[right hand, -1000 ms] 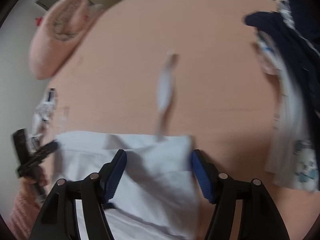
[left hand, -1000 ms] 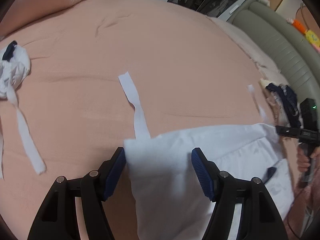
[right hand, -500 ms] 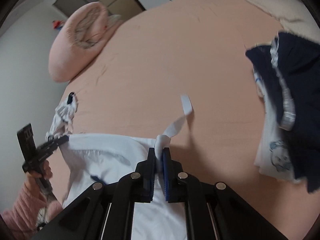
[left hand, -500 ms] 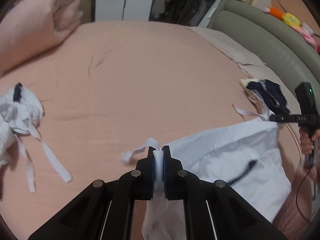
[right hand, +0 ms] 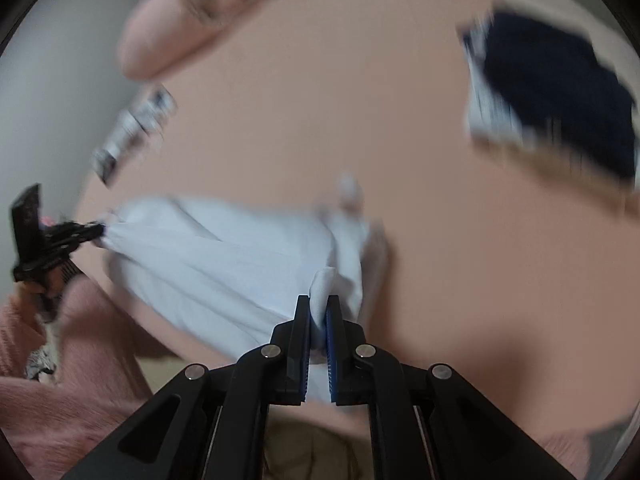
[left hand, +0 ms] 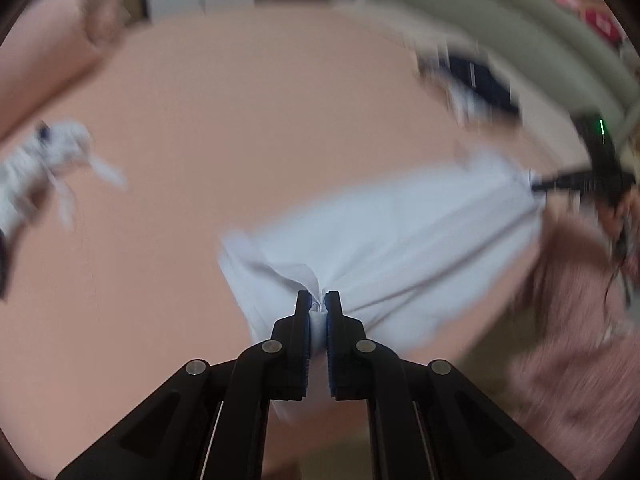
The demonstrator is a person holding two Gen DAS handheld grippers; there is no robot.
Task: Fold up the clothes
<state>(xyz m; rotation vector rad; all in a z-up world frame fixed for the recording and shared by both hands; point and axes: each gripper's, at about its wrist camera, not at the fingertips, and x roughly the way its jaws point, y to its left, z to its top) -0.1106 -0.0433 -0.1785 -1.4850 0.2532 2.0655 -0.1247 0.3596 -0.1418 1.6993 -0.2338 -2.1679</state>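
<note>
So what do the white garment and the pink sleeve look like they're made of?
White garment: thin, matte woven cloth, probably cotton; it gathers into fine creases where it is pinched. Pink sleeve: fuzzy knit or fleece, going by its soft nap, though blur leaves this open.

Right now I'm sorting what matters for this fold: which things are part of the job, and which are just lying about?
In the job:
- white garment, stretched between both tools
- left tool, shut on one corner
- right tool, shut on the other corner

Lying about:
- crumpled white clothing with loose straps
- navy and white clothes
- rolled pink blanket
- pink bedsheet underneath
</note>
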